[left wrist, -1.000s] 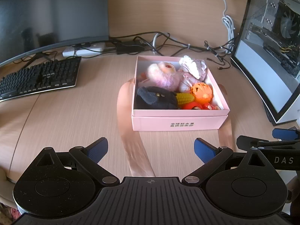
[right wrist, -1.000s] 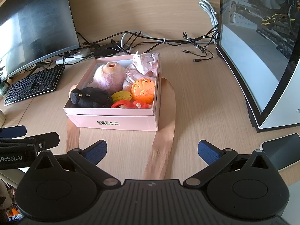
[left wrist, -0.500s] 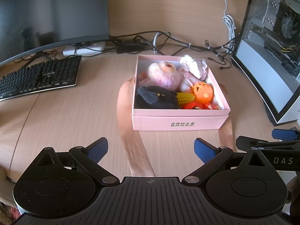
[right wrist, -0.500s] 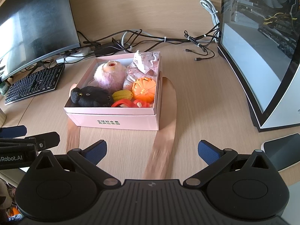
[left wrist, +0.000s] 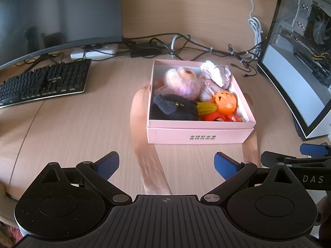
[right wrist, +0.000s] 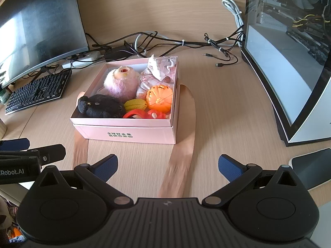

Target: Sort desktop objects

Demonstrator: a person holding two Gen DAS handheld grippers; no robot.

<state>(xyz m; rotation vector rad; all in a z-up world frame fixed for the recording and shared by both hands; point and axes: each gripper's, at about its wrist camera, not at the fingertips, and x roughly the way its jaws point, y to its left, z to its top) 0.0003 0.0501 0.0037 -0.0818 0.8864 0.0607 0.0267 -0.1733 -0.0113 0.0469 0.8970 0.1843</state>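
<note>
Left wrist: wood desk (left wrist: 72,128), keyboard (left wrist: 41,82), monitor (left wrist: 51,14), cables (left wrist: 186,45).

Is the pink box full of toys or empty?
Full. The pink box is open and packed with a black plush, a pink fluffy toy and an orange ball.

A light wood-grain bench (left wrist: 68,128) meets a back wall panel of the same pale wood (right wrist: 165,6). At the left stands a dark curved monitor (left wrist: 58,12) with a black keyboard (left wrist: 43,82) in front of it. At the right stands a white glass-sided computer case (right wrist: 289,47), its fan and cables visible inside. Black and white cables (right wrist: 169,41) and a white power strip (left wrist: 93,52) lie along the wall. Sunlight falls across the bench.
</note>
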